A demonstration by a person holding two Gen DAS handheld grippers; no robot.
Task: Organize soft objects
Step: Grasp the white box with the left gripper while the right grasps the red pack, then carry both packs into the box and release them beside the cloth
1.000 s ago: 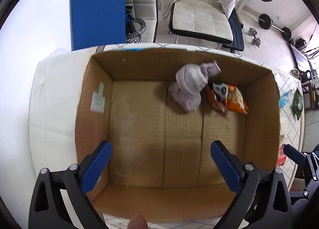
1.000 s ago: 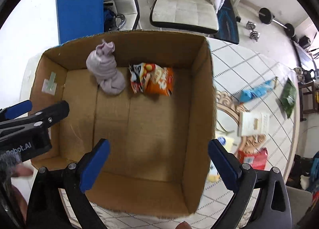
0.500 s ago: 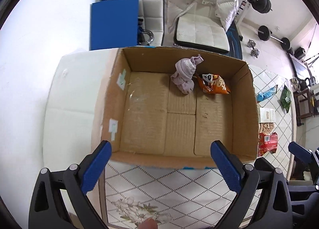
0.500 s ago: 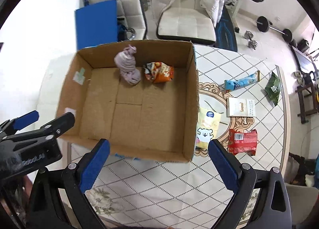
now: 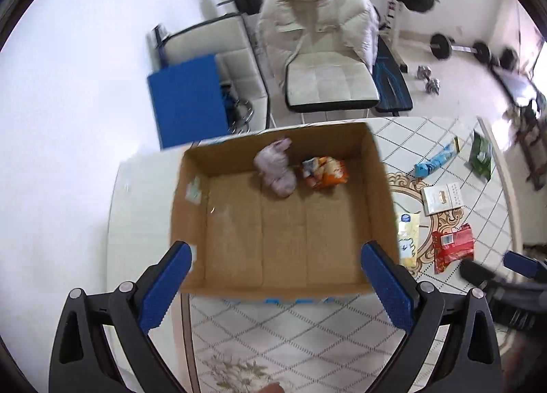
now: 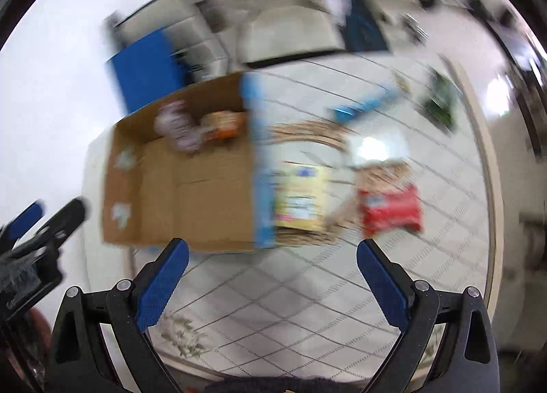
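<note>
An open cardboard box (image 5: 191,184) (image 6: 215,235) stands on the patterned table. Inside at its far end lie a lilac soft bundle (image 5: 277,171) (image 6: 177,130) and an orange snack bag (image 5: 324,172) (image 6: 222,126). My left gripper (image 5: 277,276) is open and empty, high above the box's near edge. My right gripper (image 6: 271,271) is open and empty, above the table to the right of the box; its view is blurred. To the right of the box lie a yellow packet (image 5: 408,235) (image 6: 301,198) and a red packet (image 5: 451,251) (image 6: 389,208).
Further right on the table lie a white packet (image 5: 442,198), a blue packet (image 5: 436,162) (image 6: 362,107) and a green packet (image 5: 482,155) (image 6: 439,104). Beyond the table stand a white chair with a padded jacket (image 5: 324,51), a blue panel (image 5: 186,102) and gym weights (image 5: 458,49).
Both grippers have risen and pulled back from the box. The right gripper is swinging right, toward the packets on the table. Both stay open and empty.
</note>
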